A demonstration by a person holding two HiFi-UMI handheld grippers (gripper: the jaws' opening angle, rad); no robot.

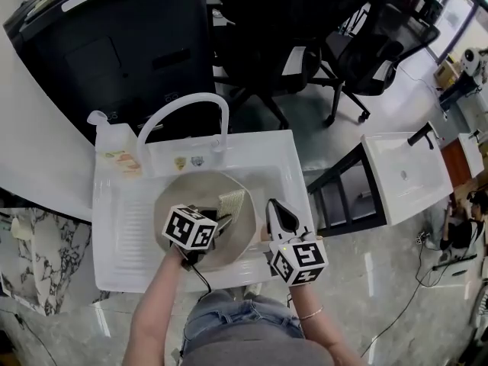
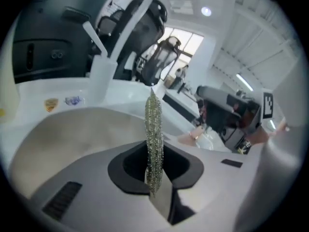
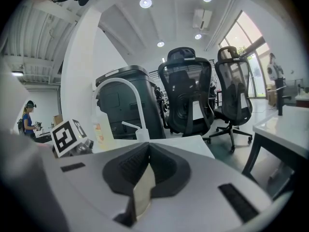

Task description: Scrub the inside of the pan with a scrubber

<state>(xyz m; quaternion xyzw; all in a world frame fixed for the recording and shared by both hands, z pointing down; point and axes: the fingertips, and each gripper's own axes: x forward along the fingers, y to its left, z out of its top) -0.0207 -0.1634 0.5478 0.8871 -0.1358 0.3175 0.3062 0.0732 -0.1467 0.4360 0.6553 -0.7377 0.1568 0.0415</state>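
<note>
A round beige pan (image 1: 187, 193) lies in the white sink (image 1: 284, 162). My left gripper (image 1: 219, 219) reaches into it from the near side, shut on a thin metallic mesh scrubber (image 1: 232, 204). In the left gripper view the scrubber (image 2: 154, 129) stands edge-on between the jaws of the left gripper (image 2: 153, 178), above the pan's inner wall (image 2: 72, 134). My right gripper (image 1: 284, 218) is just right of the pan at the sink's edge, apart from it. In the right gripper view the right gripper (image 3: 145, 178) is tilted up towards the room, jaws together with nothing between them.
A white arched faucet (image 1: 183, 113) rises behind the basin, with a soap bottle (image 1: 107, 134) to its left. A ribbed drainboard (image 1: 126, 227) lies left of the pan. A black cabinet (image 1: 114, 44), office chairs (image 1: 381, 36) and a white table (image 1: 404, 174) stand beyond.
</note>
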